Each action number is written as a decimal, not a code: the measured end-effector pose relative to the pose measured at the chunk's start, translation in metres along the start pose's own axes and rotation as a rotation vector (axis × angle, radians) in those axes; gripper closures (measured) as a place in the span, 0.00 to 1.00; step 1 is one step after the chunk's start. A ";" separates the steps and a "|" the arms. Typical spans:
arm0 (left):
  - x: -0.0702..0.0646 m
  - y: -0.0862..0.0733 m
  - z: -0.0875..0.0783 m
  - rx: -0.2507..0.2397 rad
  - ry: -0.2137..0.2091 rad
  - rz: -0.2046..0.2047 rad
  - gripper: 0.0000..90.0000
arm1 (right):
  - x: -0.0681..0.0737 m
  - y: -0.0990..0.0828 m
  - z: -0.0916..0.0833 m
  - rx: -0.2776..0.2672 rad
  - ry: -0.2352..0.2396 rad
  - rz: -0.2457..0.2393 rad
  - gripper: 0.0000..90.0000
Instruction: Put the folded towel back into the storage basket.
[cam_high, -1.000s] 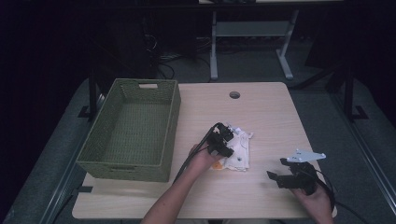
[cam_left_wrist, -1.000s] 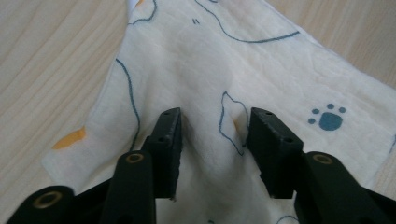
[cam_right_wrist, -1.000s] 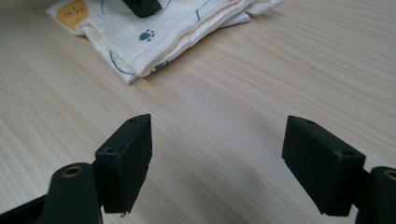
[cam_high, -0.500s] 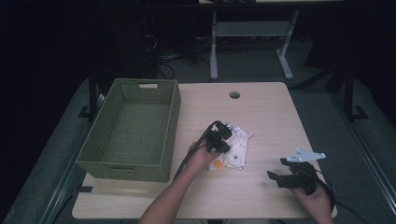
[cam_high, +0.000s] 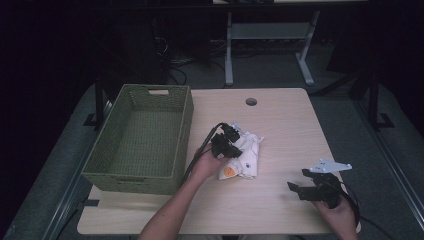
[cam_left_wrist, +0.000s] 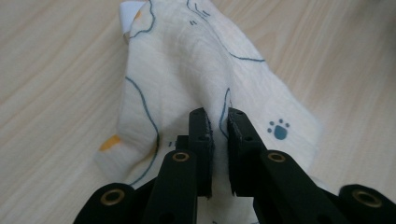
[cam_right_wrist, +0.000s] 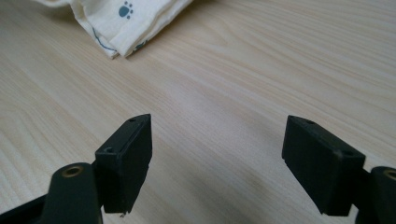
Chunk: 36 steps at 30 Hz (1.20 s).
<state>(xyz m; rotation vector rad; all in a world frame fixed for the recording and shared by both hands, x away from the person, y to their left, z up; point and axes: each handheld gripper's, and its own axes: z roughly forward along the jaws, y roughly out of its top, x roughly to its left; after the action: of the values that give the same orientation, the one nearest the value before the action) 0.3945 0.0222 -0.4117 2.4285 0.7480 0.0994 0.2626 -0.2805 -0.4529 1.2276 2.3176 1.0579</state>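
A cream cloth (cam_high: 246, 156) printed with blue lines, paw prints and orange patches lies crumpled at the middle of the table. My left gripper (cam_high: 226, 141) sits on its left part, jaws closed on a raised fold of the cloth (cam_left_wrist: 196, 84), which is pinched between the fingertips (cam_left_wrist: 200, 122). My right gripper (cam_high: 300, 189) rests low over bare wood near the front right corner, jaws wide apart with nothing between them (cam_right_wrist: 217, 140). A corner of the cloth (cam_right_wrist: 126, 18) shows at the top left of the right gripper view.
A green woven basket (cam_high: 142, 172) stands on the left side of the wooden table (cam_high: 280, 125), close beside the left hand. A round cable hole (cam_high: 251, 102) sits near the back edge. Beyond the table are a dark floor and a metal stand (cam_high: 270, 35).
The left gripper has drawn back a little toward the person with the cloth gathering under it. The right gripper has stayed in place.
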 end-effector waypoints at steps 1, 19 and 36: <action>0.000 0.000 0.000 0.000 0.000 0.000 0.91 | 0.000 0.000 0.000 0.000 0.000 0.000 0.26; 0.016 -0.009 -0.063 -0.085 -0.014 -0.033 0.91 | -0.002 -0.001 0.001 -0.004 -0.011 0.011 0.26; 0.039 -0.016 -0.118 -0.150 -0.018 -0.062 0.91 | -0.001 0.000 0.002 -0.007 -0.024 0.018 0.26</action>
<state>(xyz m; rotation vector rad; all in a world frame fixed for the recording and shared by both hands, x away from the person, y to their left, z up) 0.3922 0.1149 -0.3275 2.2597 0.7782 0.1052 0.2641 -0.2800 -0.4540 1.2536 2.2878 1.0503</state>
